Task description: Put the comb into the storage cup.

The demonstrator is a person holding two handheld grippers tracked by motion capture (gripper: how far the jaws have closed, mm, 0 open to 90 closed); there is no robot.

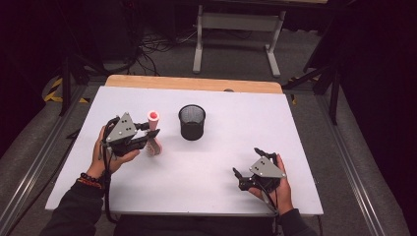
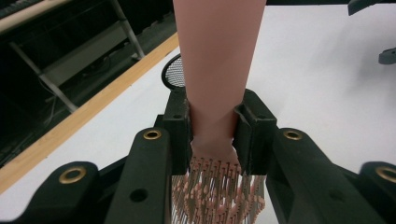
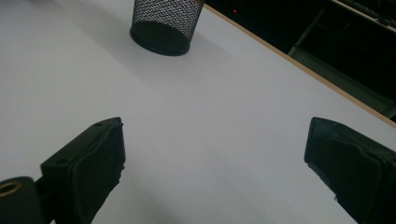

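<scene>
A pink hairbrush (image 1: 154,133) stands nearly upright, handle up and bristle head down, left of the black mesh cup (image 1: 192,122). My left gripper (image 1: 146,133) is shut on it. In the left gripper view the two jaws clamp the hairbrush (image 2: 215,70) at its neck, with the bristles (image 2: 215,191) below them and the mesh cup (image 2: 173,73) partly hidden behind the handle. My right gripper (image 1: 248,164) rests open near the table's front right, nothing between its fingers. The right gripper view shows the mesh cup (image 3: 164,23) far ahead of the spread jaws.
The white table top (image 1: 236,147) has a wooden strip (image 1: 194,82) along its far edge. Beyond it stand a grey table frame (image 1: 238,34) and cables on the floor.
</scene>
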